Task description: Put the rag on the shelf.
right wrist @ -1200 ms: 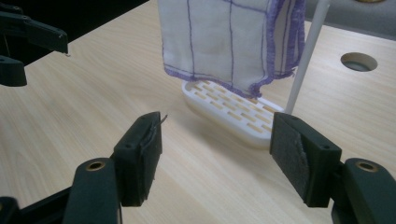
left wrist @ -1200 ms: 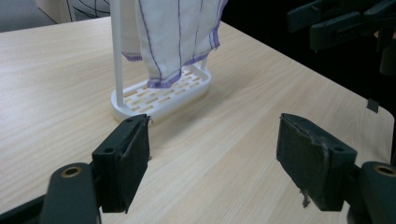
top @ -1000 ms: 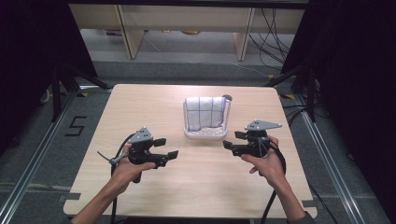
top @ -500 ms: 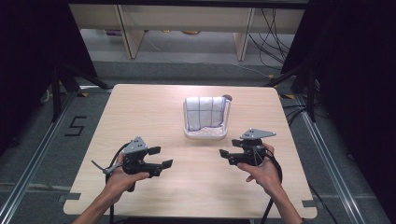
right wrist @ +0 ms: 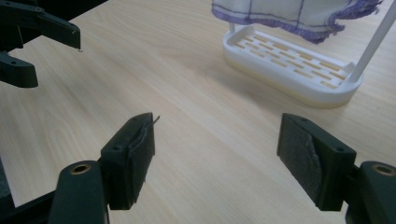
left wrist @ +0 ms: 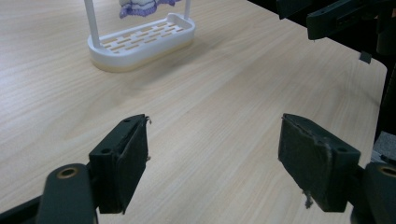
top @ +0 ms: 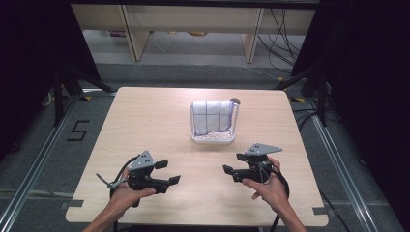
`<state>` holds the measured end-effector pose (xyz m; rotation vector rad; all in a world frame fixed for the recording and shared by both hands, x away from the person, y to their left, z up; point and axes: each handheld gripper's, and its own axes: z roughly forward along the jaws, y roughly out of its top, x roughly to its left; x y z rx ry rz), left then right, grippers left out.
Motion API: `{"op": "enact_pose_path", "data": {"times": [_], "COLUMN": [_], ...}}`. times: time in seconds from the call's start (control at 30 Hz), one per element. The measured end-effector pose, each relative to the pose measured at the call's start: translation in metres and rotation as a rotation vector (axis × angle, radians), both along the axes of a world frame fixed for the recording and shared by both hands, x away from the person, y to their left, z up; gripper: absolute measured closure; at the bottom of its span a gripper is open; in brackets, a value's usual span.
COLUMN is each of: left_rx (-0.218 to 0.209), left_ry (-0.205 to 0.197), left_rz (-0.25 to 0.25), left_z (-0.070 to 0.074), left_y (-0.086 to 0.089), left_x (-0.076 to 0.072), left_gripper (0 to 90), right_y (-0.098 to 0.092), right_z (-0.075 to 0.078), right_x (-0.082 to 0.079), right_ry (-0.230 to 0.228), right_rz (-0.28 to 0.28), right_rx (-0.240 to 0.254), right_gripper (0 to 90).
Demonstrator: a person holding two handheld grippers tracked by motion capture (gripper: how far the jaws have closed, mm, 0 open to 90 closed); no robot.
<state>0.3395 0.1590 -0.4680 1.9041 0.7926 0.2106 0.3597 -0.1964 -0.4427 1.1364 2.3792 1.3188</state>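
While held above table [top: 145, 121], both hand-held grippers (empty) gape.

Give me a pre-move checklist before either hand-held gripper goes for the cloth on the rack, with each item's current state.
1. Left hand-held gripper open, holding nothing: ok.
2. Right hand-held gripper open, holding nothing: ok.
3. Cloth draped over the white rack: ok.
4. Rack base standing flat on the table: ok.
5. Bare table between both grippers and the rack: ok.
6. Whether the cloth is snagged or free to lift off the rack: cannot tell.
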Motion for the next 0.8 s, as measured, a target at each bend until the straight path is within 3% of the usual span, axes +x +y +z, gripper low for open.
{"op": "enact_pose_path", "data": {"times": [0.07,0.1,0.13,0.17,0.2,0.23,0.27,0.3,0.33,0.43,0.47,0.53,0.63,0.67,0.8], "left_rx": [0.003,0.006,0.005,0.012,0.016,0.016,0.010,0.019,0.019,0.027,0.015,0.020,0.036,0.031,0.048], "left_ry": [0.006,0.008,0.011,0.012,0.017,0.020,0.019,0.018,0.018,0.023,0.021,0.026,0.022,0.025,0.021], "left_rz": [0.004,0.000,-0.002,0.003,-0.001,-0.004,-0.005,-0.008,-0.004,0.002,-0.009,-0.013,-0.023,-0.023,-0.042], "left_z": [-0.002,-0.003,-0.005,-0.005,-0.007,-0.008,-0.009,-0.010,-0.011,-0.012,-0.013,-0.014,-0.015,-0.015,-0.018], "left_y": [0.001,0.001,0.001,0.001,0.002,0.002,0.002,0.003,0.003,0.005,0.005,0.005,0.005,0.004,0.002], "left_x": [-0.003,-0.004,-0.006,-0.007,-0.009,-0.010,-0.011,-0.012,-0.013,-0.017,-0.017,-0.020,-0.023,-0.025,-0.030], "left_gripper": [23.9,23.8,23.8,23.9,23.8,23.9,23.9,23.9,23.9,23.8,23.9,23.9,23.9,23.9,23.9], "right_y": [0.001,0.001,0.002,0.002,0.003,0.003,0.003,0.003,0.005,0.006,0.007,0.007,0.008,0.009,0.008], "right_z": [-0.001,-0.003,-0.003,-0.005,-0.004,-0.007,-0.007,-0.008,-0.009,-0.010,-0.011,-0.011,-0.012,-0.012,-0.015], "right_x": [-0.002,-0.001,-0.005,-0.004,-0.006,-0.004,-0.006,-0.005,-0.007,-0.009,-0.010,-0.011,-0.013,-0.016,-0.018], "right_ry": [0.004,-0.019,0.008,-0.025,0.004,0.003,0.010,-0.012,0.023,0.020,0.026,0.021,0.015,0.040,0.027], "right_rz": [0.004,0.024,0.003,0.009,0.007,0.029,0.016,0.021,0.020,0.021,0.028,0.027,0.038,0.032,0.047], "right_rx": [-0.008,-0.015,-0.010,-0.014,-0.017,-0.009,-0.019,-0.024,-0.011,-0.027,-0.009,-0.030,-0.024,-0.019,-0.016], "right_gripper": [28.2,28.0,27.8,27.7,27.7,27.7,27.7,27.7,27.7,27.7,27.7,27.7,27.6,27.6,27.0]}}
